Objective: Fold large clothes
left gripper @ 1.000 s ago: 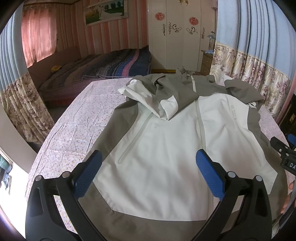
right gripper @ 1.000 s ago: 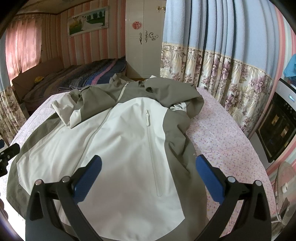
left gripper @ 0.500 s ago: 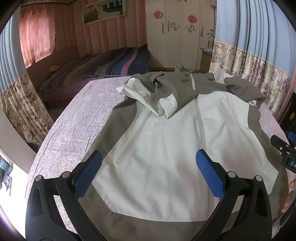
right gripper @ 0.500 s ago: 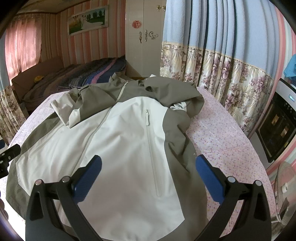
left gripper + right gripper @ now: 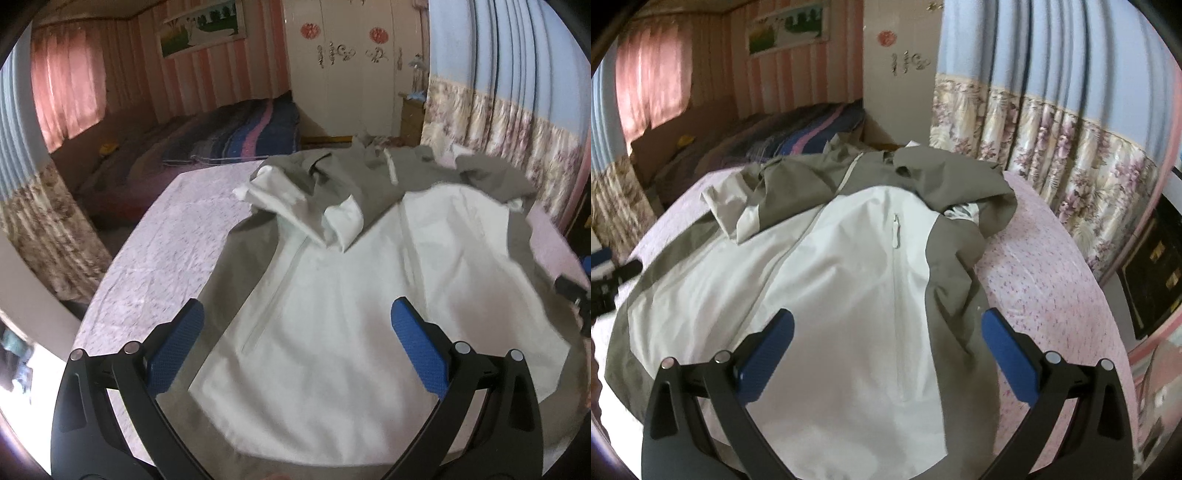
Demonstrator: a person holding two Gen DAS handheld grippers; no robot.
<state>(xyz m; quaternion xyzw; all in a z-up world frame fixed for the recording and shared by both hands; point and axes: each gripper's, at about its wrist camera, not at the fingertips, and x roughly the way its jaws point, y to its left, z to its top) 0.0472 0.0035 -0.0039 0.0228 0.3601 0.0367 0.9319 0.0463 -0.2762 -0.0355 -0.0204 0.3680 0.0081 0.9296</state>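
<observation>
A large white and olive-grey jacket [image 5: 354, 295] lies front up on a table with a pink flowered cloth [image 5: 166, 243]; it also shows in the right wrist view [image 5: 842, 288]. Its left sleeve [image 5: 306, 210] is folded over the chest and its hood lies at the far end. My left gripper [image 5: 295, 336] hovers open and empty over the hem at the jacket's left side. My right gripper [image 5: 886, 339] hovers open and empty over the hem at the jacket's right side, above the pocket zip [image 5: 895, 232].
A bed with a striped blanket [image 5: 236, 140] stands beyond the table. Flowered curtains [image 5: 1052, 140] hang close on the right, next to a dark oven [image 5: 1152, 273]. A white wardrobe [image 5: 351, 62] is at the back. The other gripper's tip [image 5: 576, 295] shows at the right edge.
Both grippers have moved forward and lower toward the jacket, which now looks closer. The jacket has not moved. Both stay open.
</observation>
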